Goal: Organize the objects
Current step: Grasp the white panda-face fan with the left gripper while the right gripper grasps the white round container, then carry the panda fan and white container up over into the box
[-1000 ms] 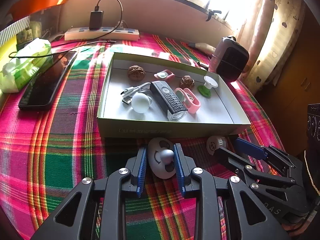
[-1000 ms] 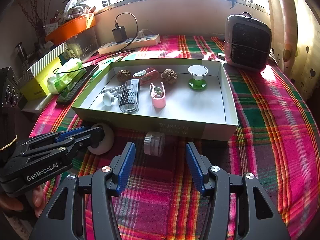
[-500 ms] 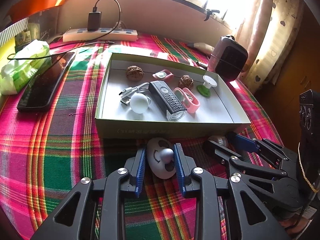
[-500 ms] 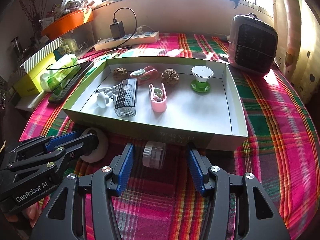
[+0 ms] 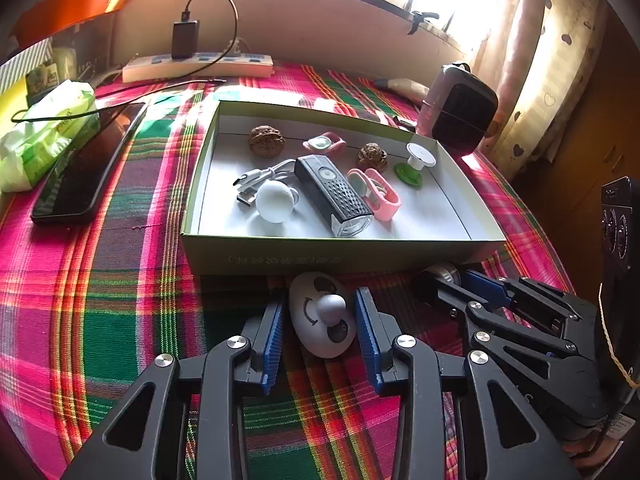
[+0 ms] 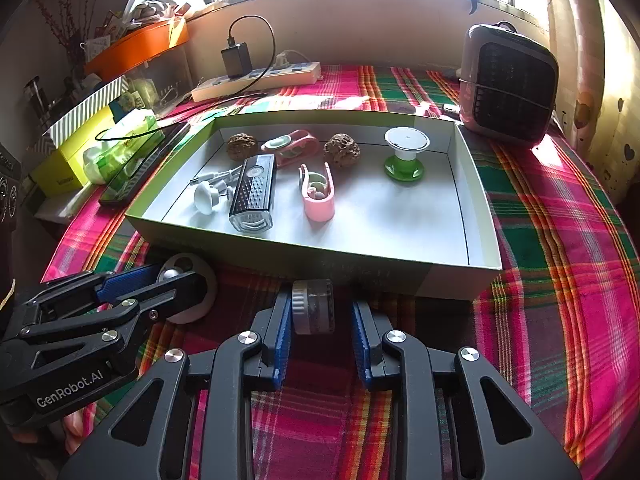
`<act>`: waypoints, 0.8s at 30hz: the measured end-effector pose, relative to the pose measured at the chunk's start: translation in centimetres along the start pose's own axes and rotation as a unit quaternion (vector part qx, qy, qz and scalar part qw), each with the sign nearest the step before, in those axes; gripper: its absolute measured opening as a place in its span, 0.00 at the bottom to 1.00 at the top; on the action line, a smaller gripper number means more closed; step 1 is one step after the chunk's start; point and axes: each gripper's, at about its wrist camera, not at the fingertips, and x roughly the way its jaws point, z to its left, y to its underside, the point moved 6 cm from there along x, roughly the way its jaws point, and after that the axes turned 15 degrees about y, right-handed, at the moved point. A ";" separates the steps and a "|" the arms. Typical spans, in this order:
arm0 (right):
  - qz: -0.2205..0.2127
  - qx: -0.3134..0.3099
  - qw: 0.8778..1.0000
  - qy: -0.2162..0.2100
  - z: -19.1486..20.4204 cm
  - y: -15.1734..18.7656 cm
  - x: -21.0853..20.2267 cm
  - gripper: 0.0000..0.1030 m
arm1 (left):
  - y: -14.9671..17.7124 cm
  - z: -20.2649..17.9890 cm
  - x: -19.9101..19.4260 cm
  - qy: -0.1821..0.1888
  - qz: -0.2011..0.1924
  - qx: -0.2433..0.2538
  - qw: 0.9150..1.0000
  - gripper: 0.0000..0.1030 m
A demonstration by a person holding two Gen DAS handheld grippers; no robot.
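A white round disc with a panda face and a knob (image 5: pixel 320 336) lies on the plaid cloth, just in front of the open box (image 5: pixel 320 254). My left gripper (image 5: pixel 319 300) straddles the disc and its jaws are opening, the pads just off the disc's sides. A small clear jar with a ribbed silver lid (image 6: pixel 312 316) lies on its side before the box (image 6: pixel 280 254). My right gripper (image 6: pixel 320 306) is closing around the jar. The left pad is against the lid and the right pad is still a gap away. Each gripper also shows in the other's view.
The box holds two walnuts, a black bike light (image 5: pixel 332 196), pink clips, a white knob with a USB cable, and a green-and-white spool (image 6: pixel 404 152). On the left lie a phone (image 5: pixel 84 168) and a tissue pack. A power strip lies at the back and a heater (image 6: pixel 508 84) stands right.
The left jaws, earlier clamped on the panda disc, have spread apart from it. The right jaws have narrowed from wide open to close around the jar, which now sits deeper between them.
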 end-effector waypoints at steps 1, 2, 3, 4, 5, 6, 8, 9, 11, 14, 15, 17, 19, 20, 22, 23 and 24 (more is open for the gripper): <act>0.000 0.000 1.000 -0.001 0.0 0.0 0.0 0.24 | 0.0 0.0 0.0 0.000 0.000 0.000 1.000 0.32; -0.001 0.001 1.000 -0.002 0.0 0.0 0.0 0.22 | 0.0 0.0 0.0 0.000 0.000 -0.001 1.000 0.32; -0.002 0.001 1.000 -0.001 -0.1 0.0 0.0 0.20 | 0.0 0.0 0.0 0.000 0.000 0.000 1.000 0.32; -0.002 0.002 1.000 -0.001 -0.1 0.0 0.0 0.20 | 0.0 0.0 0.0 0.000 0.000 -0.001 1.000 0.32; -0.002 0.003 1.000 -0.002 -0.1 0.0 0.0 0.20 | 0.0 0.0 0.0 0.000 0.000 -0.001 1.000 0.32; -0.002 0.005 1.000 -0.002 -0.2 0.1 0.0 0.19 | 0.0 0.0 0.0 -0.001 0.000 0.001 1.000 0.32; -0.003 0.005 1.000 -0.003 -0.2 0.1 -0.1 0.19 | 0.0 0.0 0.0 -0.002 0.000 0.002 1.000 0.32; -0.003 0.006 1.000 -0.003 -0.2 0.1 -0.1 0.19 | 0.0 0.0 0.0 -0.003 0.000 0.003 1.000 0.32; -0.003 0.006 1.000 -0.004 -0.2 0.1 -0.1 0.19 | 0.0 0.1 0.0 -0.003 -0.001 0.002 1.000 0.32; -0.003 0.007 1.000 -0.004 -0.3 0.2 -0.1 0.19 | 0.0 0.0 0.0 -0.003 -0.001 0.003 1.000 0.31; -0.003 0.007 1.000 -0.004 -0.3 0.2 -0.1 0.19 | 0.0 0.0 0.0 -0.002 -0.001 0.005 1.000 0.30; -0.003 0.007 1.000 -0.005 -0.3 0.3 -0.2 0.19 | 0.0 -0.1 -0.1 -0.004 -0.001 0.007 1.000 0.30; -0.003 0.007 1.000 -0.005 -0.3 0.3 -0.2 0.19 | 0.0 -0.1 -0.1 -0.004 -0.001 0.008 1.000 0.30; -0.003 0.007 1.000 -0.006 -0.4 0.3 -0.1 0.19 | 0.0 -0.2 -0.1 -0.004 -0.002 0.008 1.000 0.30; -0.003 0.008 1.000 -0.006 -0.4 0.3 -0.2 0.19 | 0.0 -0.2 -0.2 -0.004 -0.003 0.008 1.000 0.29; -0.003 0.008 1.000 -0.006 -0.4 0.3 -0.2 0.19 | 0.0 -0.2 -0.2 -0.003 -0.004 0.008 1.000 0.28; -0.004 0.009 1.000 -0.006 -0.5 0.3 -0.2 0.19 | 0.0 -0.2 -0.2 -0.003 -0.004 0.008 1.000 0.28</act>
